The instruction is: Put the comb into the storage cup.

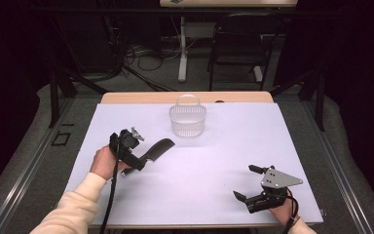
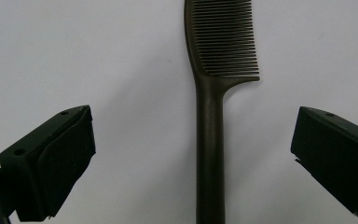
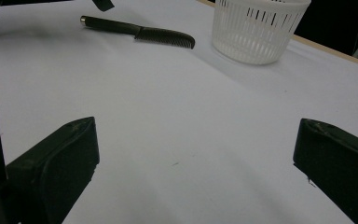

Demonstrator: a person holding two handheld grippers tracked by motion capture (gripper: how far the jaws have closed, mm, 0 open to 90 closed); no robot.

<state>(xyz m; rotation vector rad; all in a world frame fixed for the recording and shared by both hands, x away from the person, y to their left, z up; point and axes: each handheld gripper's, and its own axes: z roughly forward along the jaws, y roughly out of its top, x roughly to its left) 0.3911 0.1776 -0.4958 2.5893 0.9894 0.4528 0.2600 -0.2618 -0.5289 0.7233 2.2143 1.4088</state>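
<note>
Two wide-apart jaws of the left claw (image 2: 193, 158) straddle the comb (image 2: 210, 140) handle lying on the desk (image 2: 98, 56). Best to lower squarely, then close mid-handle; the right claw (image 3: 196, 168), also spread, waits aside

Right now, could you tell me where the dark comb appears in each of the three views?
High view: the comb lies left of centre on the white table, at the left gripper.
Left gripper view: it runs up the middle between the open jaws, teeth at the top.
Right gripper view: top left.
Shared landmark: the white basket.
</note>
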